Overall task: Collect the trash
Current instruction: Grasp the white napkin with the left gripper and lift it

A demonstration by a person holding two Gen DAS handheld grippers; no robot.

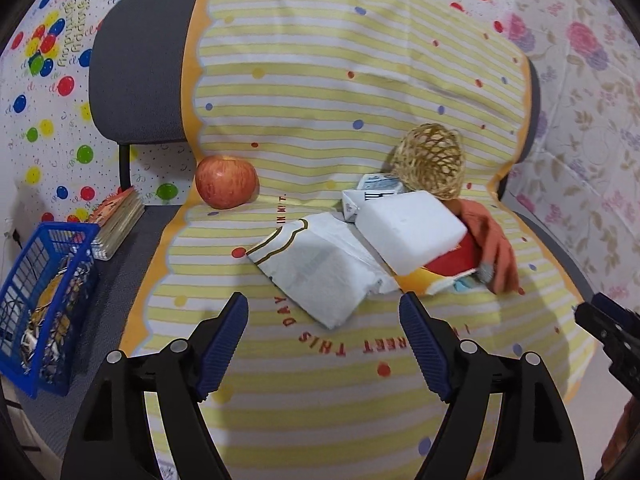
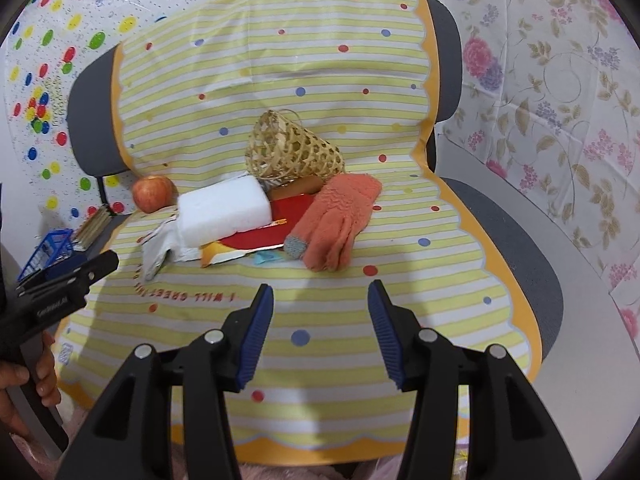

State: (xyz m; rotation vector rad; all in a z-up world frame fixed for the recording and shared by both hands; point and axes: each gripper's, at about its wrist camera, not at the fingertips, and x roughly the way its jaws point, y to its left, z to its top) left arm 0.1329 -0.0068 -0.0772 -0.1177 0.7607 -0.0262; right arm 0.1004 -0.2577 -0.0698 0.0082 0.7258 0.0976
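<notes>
Left wrist: crumpled white wrapper (image 1: 326, 272) lies flat, open-ended.

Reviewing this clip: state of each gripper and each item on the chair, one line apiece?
Left gripper: open, empty.
Right gripper: open, empty.
White foam block: resting on wrappers.
Crumpled white wrapper: lying flat, partly under block.
Woven bamboo basket: tipped over.
Blue plastic basket: holding trash.
Red apple: whole.

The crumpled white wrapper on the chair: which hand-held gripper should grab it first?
Probably the left hand-held gripper. It is open with the white wrapper lying just ahead between its fingers, and the blue basket of trash sits on its side. The right hand-held gripper, also open, faces the orange glove instead.
</notes>
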